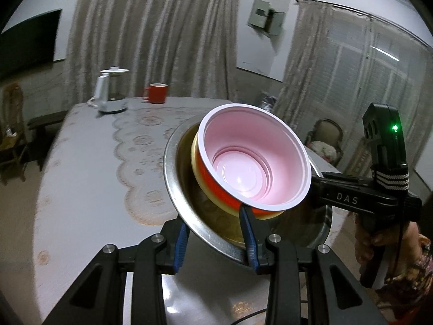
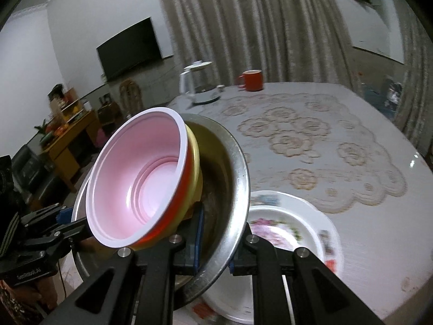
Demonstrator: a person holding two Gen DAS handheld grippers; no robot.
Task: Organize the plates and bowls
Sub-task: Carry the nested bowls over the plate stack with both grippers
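Note:
A steel bowl (image 1: 173, 178) holds a yellow bowl (image 1: 195, 162) and, nested in that, a red bowl with a pink-white inside (image 1: 254, 157). The stack is lifted and tilted above the table. My left gripper (image 1: 216, 239) is shut on the steel bowl's near rim. My right gripper (image 2: 215, 243) is shut on the opposite rim of the steel bowl (image 2: 238, 168); the red bowl (image 2: 140, 178) and yellow bowl (image 2: 195, 157) show there too. A white floral plate (image 2: 292, 227) lies on the table below the stack.
The round table (image 1: 81, 162) has a lace cloth (image 2: 311, 140). A white kettle (image 1: 109, 89) and a red mug (image 1: 157, 93) stand at its far side. Chairs and a curtain are beyond.

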